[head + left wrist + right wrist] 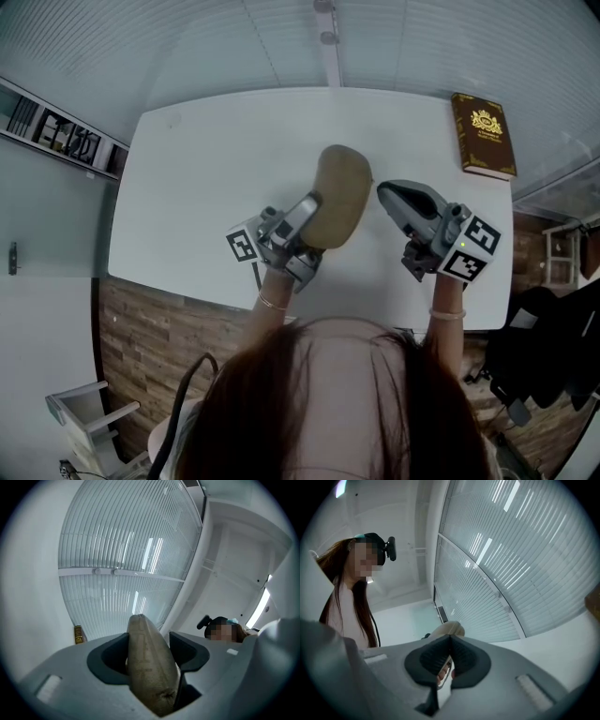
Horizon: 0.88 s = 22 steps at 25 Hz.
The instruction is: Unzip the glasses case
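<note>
Bare table (187,178) lay open from nine round to twelve o'clock. A brown book (483,134) blocked the two o'clock corner, and the raised glasses case (339,197) stood at my right gripper's (386,193) nine o'clock.

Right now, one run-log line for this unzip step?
left gripper: shut on tan oval fabric glasses case | case: held up off white table | right gripper: shut, tip by case's edge | zip: cannot tell

You can read no text here; the gold print on the brown book (483,134), at the tabletop's (216,187) far right corner, is too small.
</note>
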Each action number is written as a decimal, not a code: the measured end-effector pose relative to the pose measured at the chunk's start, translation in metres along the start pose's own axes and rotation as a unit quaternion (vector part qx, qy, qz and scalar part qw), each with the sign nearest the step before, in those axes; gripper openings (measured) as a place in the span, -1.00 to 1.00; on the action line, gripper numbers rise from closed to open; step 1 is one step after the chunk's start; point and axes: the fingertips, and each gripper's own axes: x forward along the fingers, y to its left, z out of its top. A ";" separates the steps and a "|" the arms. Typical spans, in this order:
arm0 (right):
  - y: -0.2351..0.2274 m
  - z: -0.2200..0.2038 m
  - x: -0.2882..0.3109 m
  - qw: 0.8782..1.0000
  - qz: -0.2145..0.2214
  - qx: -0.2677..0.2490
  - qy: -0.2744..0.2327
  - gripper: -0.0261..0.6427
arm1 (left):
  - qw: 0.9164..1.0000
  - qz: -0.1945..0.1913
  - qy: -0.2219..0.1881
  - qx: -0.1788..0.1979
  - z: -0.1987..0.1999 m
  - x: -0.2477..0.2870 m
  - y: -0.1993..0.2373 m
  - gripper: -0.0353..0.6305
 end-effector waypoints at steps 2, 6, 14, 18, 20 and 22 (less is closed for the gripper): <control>-0.001 -0.001 0.001 1.000 -0.003 0.002 0.000 -0.92 | 1.000 0.004 -0.004 -0.001 0.002 0.000 0.001 -0.06; 0.001 -0.004 0.003 1.000 -0.002 0.004 0.004 -0.92 | 1.000 0.011 -0.014 -0.002 0.006 -0.002 0.001 -0.06; 0.000 -0.007 0.003 1.000 -0.010 0.000 0.013 -0.92 | 0.999 0.028 -0.034 -0.004 0.010 -0.001 0.006 -0.06; 0.001 -0.011 0.005 1.000 -0.007 0.002 0.015 -0.92 | 0.999 0.030 -0.045 -0.006 0.014 -0.002 0.007 -0.06; 0.001 -0.012 0.005 1.000 -0.006 0.004 0.016 -0.92 | 0.998 0.031 -0.047 -0.006 0.014 -0.002 0.008 -0.06; 0.002 -0.013 0.005 1.000 -0.004 0.004 0.018 -0.92 | 0.998 0.031 -0.050 -0.006 0.015 -0.002 0.007 -0.06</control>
